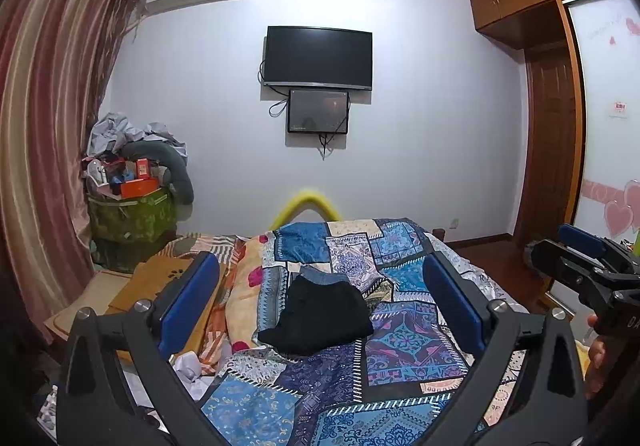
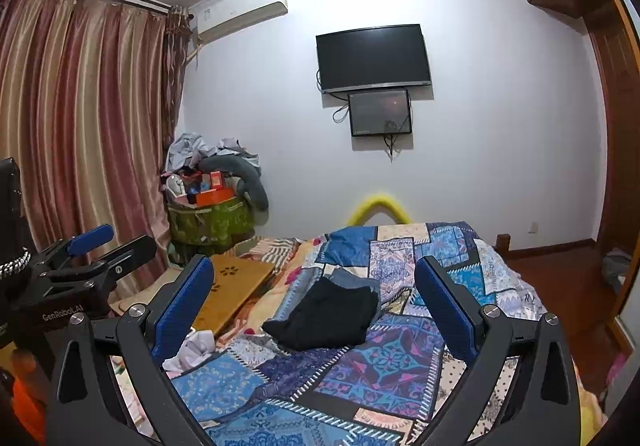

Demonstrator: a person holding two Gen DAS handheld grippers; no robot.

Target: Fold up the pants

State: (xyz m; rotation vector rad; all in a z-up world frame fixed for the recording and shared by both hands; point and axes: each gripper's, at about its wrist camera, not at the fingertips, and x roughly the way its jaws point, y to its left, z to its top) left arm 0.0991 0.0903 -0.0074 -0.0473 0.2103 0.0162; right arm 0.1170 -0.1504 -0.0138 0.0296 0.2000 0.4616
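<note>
1. Even, cool indoor light fills both views; shadows are soft.
2. Fisheye distortion bows the curtain (image 2: 80, 118) and frame edges.
3. Corners vignette black; focus is sharp at centre.

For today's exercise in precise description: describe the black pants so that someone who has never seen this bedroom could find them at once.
Start at the bed with the blue patchwork quilt below the wall-mounted television. Near its middle lies a folded bundle, the black pants, resting partly on a folded blue denim garment. It is the only plain black item on the patterned bedding.
</note>
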